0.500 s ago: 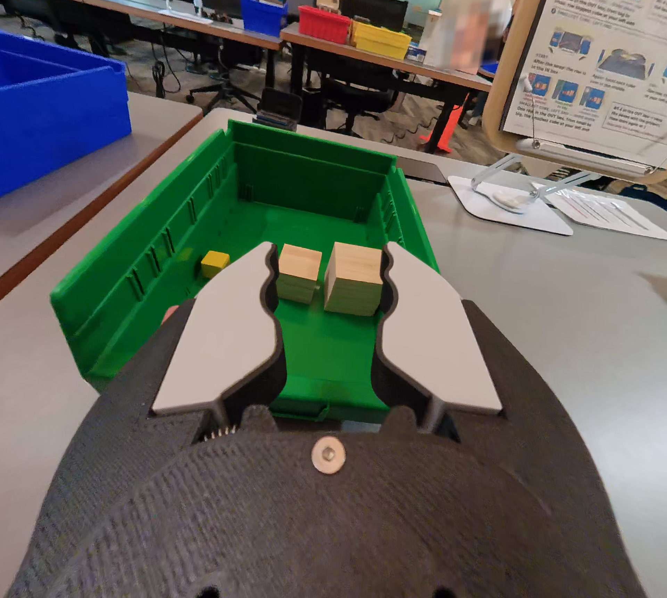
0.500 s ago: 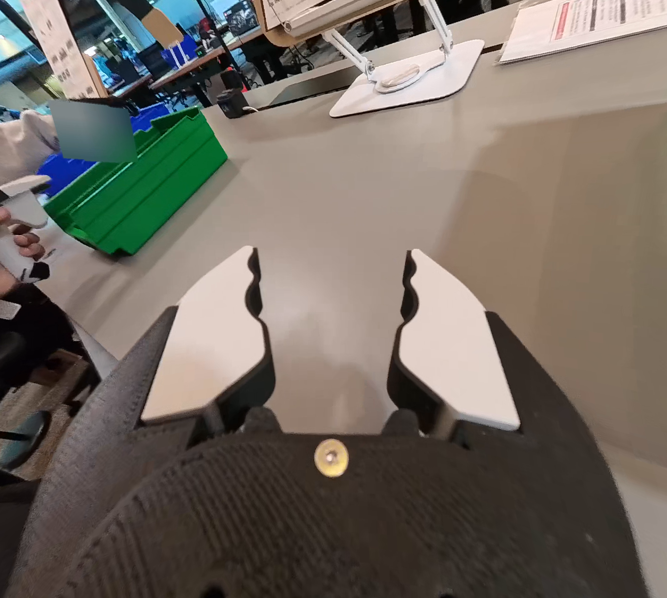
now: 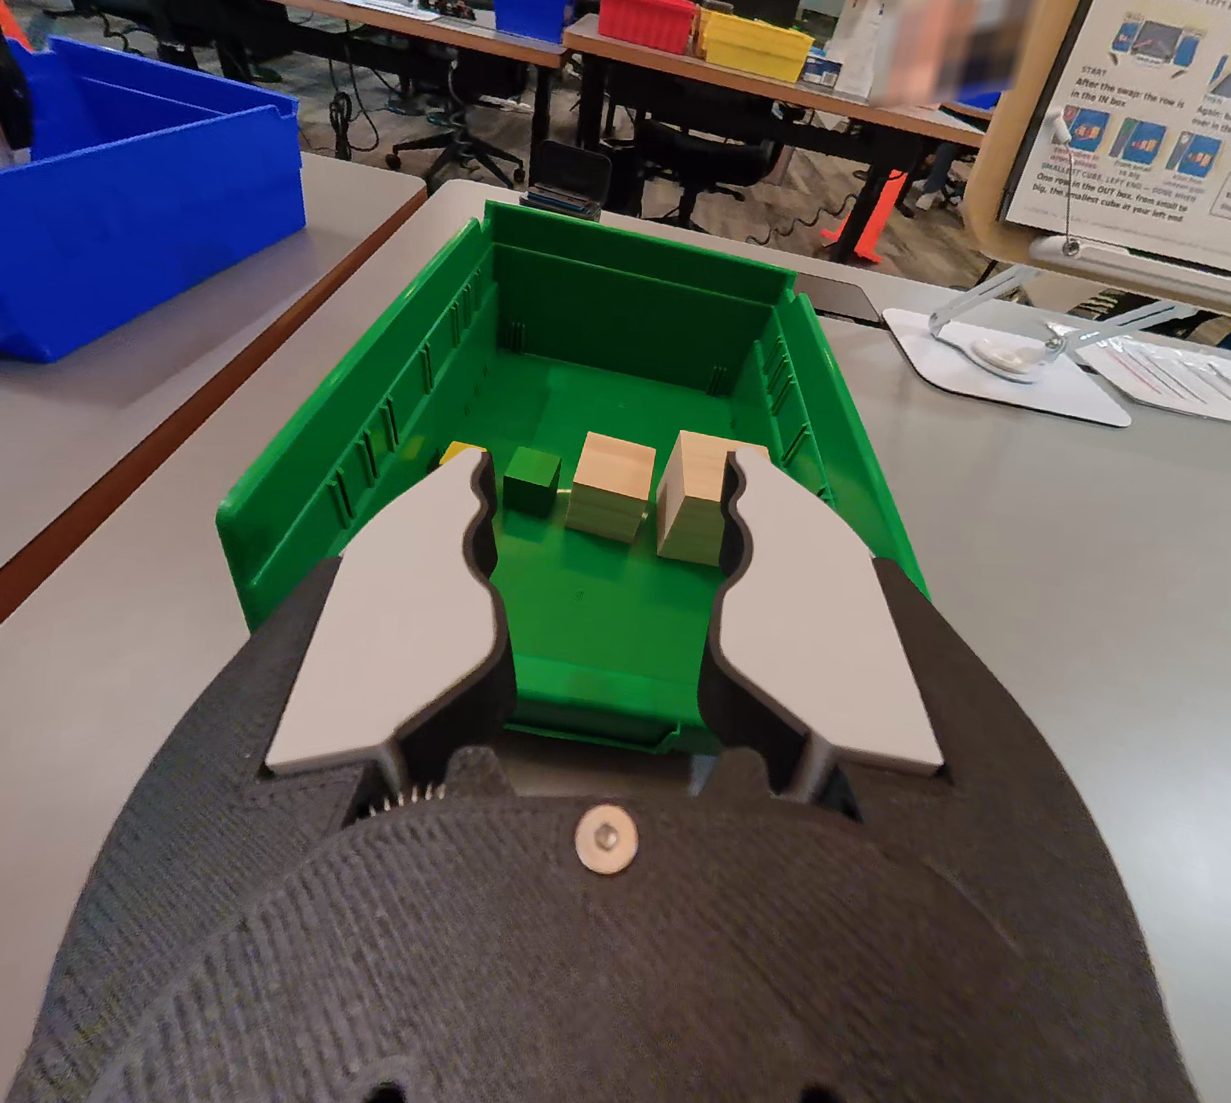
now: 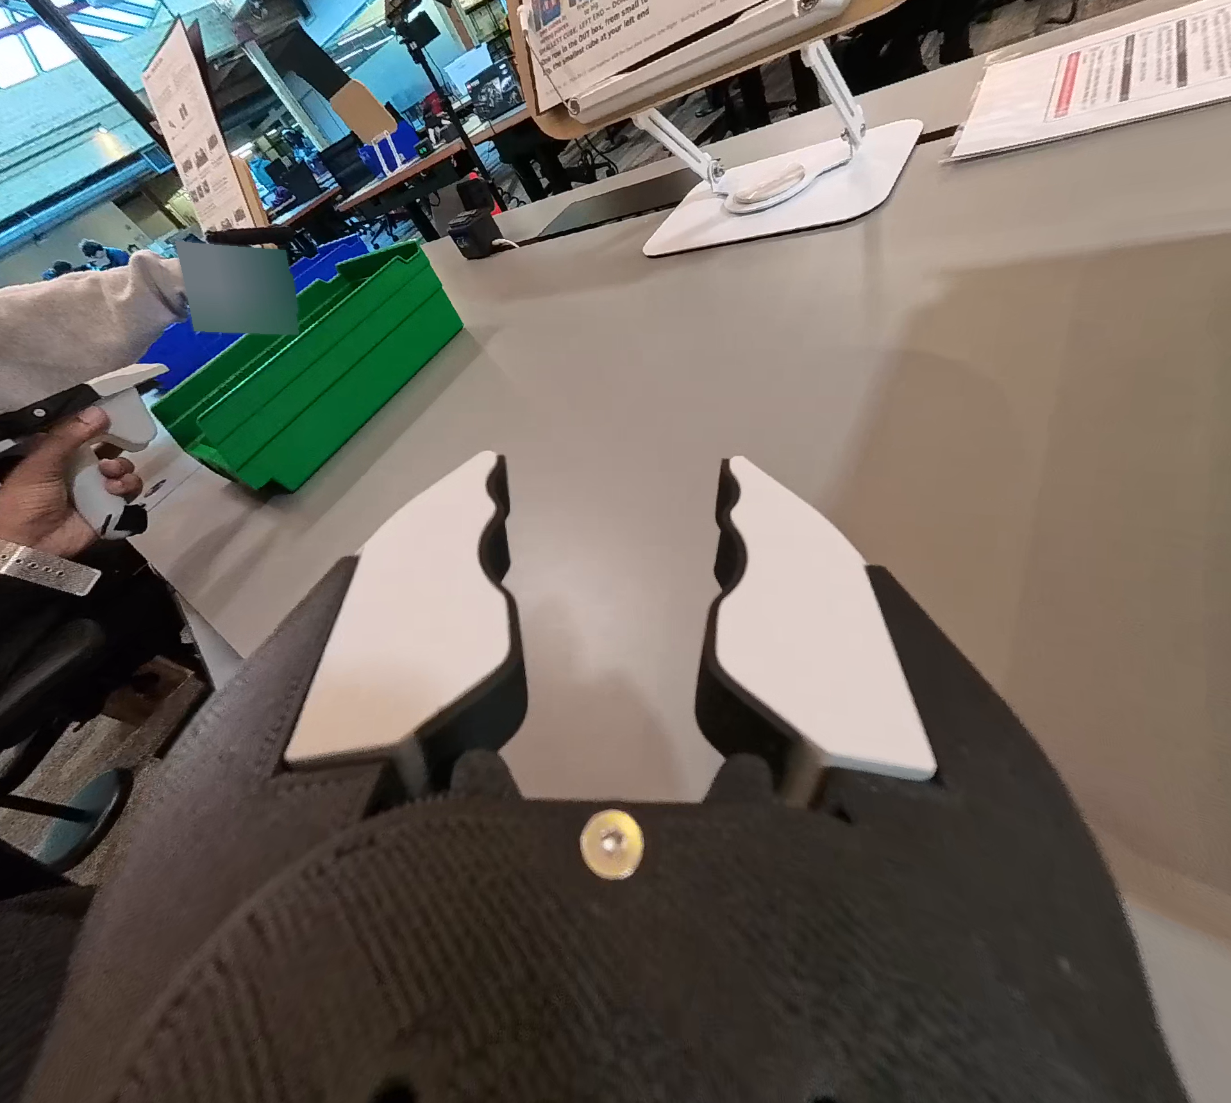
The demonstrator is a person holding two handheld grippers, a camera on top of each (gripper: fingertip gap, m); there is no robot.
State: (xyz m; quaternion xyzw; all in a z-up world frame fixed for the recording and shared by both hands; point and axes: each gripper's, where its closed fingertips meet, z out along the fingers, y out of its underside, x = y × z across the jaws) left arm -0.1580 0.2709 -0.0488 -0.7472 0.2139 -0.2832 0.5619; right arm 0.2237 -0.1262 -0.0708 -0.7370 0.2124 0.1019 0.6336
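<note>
A green bin [image 3: 373,425] lies on the grey table in the left wrist view. In it stand a row of cubes: a yellow cube [image 3: 456,450] mostly hidden by my left finger, a small green cube [image 3: 531,478], a medium wooden cube [image 3: 611,492] and a large wooden cube [image 3: 693,502]. My left gripper [image 3: 607,462] is open and empty, held above the bin's near end, short of the cubes. My right gripper [image 4: 611,462] is open and empty above bare table. The green bin [image 4: 320,378] shows at the left of the right wrist view.
A blue bin [image 3: 133,192] sits on the neighbouring table at left. An instruction board on a white stand [image 3: 999,358] and a laminated sheet [image 4: 1099,79] lie at the table's far right. A hand holding the other gripper's handle [image 4: 100,458] shows at the left edge.
My left gripper has opened wider and shifted left and back, so the small green cube now shows between the fingers. My right gripper has barely moved.
</note>
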